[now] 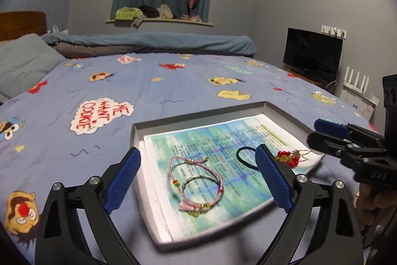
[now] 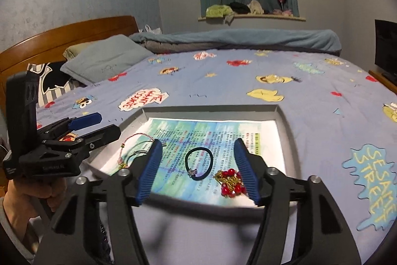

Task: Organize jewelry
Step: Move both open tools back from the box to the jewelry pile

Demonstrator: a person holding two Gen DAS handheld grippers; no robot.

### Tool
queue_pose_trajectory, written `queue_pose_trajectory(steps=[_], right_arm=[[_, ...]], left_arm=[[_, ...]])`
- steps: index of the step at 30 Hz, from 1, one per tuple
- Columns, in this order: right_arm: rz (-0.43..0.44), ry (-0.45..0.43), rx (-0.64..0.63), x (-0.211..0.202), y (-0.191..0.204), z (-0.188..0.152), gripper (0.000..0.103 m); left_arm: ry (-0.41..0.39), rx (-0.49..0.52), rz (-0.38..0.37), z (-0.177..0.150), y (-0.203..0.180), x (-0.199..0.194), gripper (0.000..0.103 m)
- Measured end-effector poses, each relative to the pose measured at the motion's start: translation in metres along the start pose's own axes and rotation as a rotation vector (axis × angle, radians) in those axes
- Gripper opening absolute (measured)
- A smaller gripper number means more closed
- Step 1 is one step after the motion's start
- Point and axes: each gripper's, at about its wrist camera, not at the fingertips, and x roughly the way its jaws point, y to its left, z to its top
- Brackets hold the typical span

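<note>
A shallow grey box tray lined with a printed blue-green sheet lies on the bed. In it lie a pink cord bracelet, a thin silver bracelet, a black hair tie and a red bead ornament with gold chain. My left gripper is open, its jaws either side of the pink bracelet, just above the tray. My right gripper is open over the hair tie and red beads. Each gripper shows in the other's view.
The tray rests on a blue cartoon-print bedsheet. A pillow, a rolled duvet and a wooden headboard lie beyond. A TV stands right of the bed.
</note>
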Motion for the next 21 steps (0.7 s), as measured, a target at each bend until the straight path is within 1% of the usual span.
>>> queue_pose_trajectory(steps=[1, 6, 8, 11, 16, 21], right_arm=[[0.000, -0.007, -0.004, -0.006, 0.001, -0.002, 0.066], [-0.005, -0.018, -0.011, -0.026, 0.003, -0.013, 0.069], [-0.004, -0.016, -0.004, -0.034, 0.003, -0.019, 0.073], [-0.007, -0.014, 0.005, -0.041, 0.001, -0.027, 0.076], [-0.020, -0.006, 0.023, -0.054, -0.004, -0.040, 0.078], [-0.024, 0.007, 0.047, -0.065, -0.008, -0.055, 0.079]], left_arm=[[0.001, 0.002, -0.002, -0.002, -0.001, -0.003, 0.094], [-0.002, 0.020, 0.000, -0.013, -0.006, -0.023, 0.095], [0.001, 0.026, 0.006, -0.017, -0.006, -0.028, 0.095], [0.010, 0.023, 0.012, -0.025, -0.005, -0.033, 0.095], [0.011, 0.022, 0.014, -0.039, -0.003, -0.050, 0.095], [0.013, 0.026, 0.000, -0.054, -0.003, -0.070, 0.095]])
